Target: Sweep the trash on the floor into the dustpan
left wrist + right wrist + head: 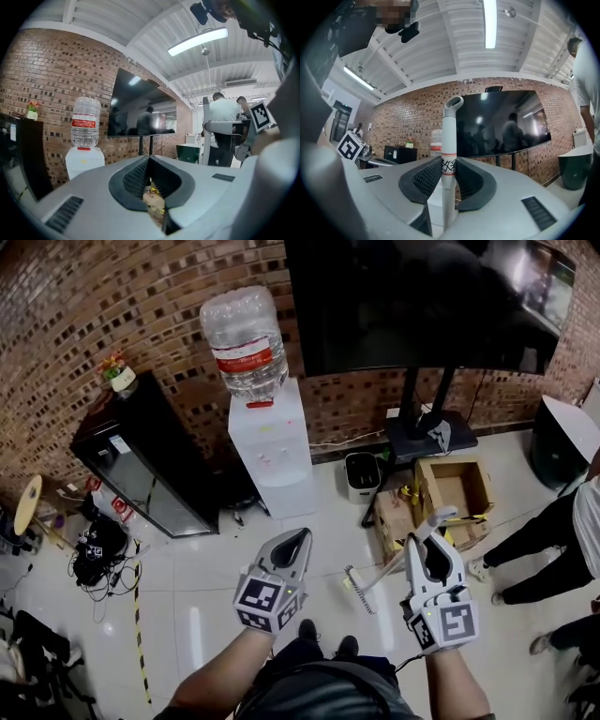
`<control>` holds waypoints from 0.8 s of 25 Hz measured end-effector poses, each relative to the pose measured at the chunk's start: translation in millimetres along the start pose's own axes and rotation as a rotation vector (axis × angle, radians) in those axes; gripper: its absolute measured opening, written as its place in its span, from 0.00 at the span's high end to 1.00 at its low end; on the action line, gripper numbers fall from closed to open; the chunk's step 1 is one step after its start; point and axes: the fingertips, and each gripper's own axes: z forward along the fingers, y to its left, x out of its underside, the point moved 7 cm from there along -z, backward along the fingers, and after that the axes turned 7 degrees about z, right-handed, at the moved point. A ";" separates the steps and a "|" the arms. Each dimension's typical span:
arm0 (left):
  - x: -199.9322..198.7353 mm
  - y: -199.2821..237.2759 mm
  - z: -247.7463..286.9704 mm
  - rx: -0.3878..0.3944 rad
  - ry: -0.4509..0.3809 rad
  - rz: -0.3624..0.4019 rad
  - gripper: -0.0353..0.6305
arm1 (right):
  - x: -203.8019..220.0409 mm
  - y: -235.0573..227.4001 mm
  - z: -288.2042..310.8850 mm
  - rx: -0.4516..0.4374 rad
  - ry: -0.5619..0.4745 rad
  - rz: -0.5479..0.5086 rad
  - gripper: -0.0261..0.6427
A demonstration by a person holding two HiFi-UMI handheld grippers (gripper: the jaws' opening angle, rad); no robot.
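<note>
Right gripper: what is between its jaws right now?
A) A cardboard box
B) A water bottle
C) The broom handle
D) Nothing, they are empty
C. In the right gripper view, the right gripper has both dark pads pressed against the white broom handle, which stands up between them. The head view shows the same handle running down to the bristles on the floor.

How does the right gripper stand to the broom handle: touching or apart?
Touching. The right gripper view shows the right gripper shut on the white broom handle, both jaw pads pressed against it with no gap on either side.
</note>
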 end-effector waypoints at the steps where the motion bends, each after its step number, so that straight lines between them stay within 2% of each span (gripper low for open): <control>1: 1.3 4.6 7.6 0.008 0.002 -0.009 0.93 | 2.0 -4.5 7.8 0.011 0.000 -0.007 0.81; 8: 20.4 42.6 49.7 0.061 0.042 -0.019 0.93 | 35.1 -25.7 40.3 0.137 0.016 -0.015 0.81; 12: 36.0 57.7 69.8 0.141 0.039 -0.009 0.93 | 59.3 -35.1 54.4 0.245 -0.010 -0.014 0.81; 17: 63.9 60.8 96.1 0.176 0.069 0.008 0.93 | 100.9 -55.7 66.7 0.277 0.021 -0.041 0.81; 20: 82.0 60.1 111.1 0.196 0.095 -0.018 0.93 | 133.2 -75.9 73.6 0.288 0.048 -0.040 0.81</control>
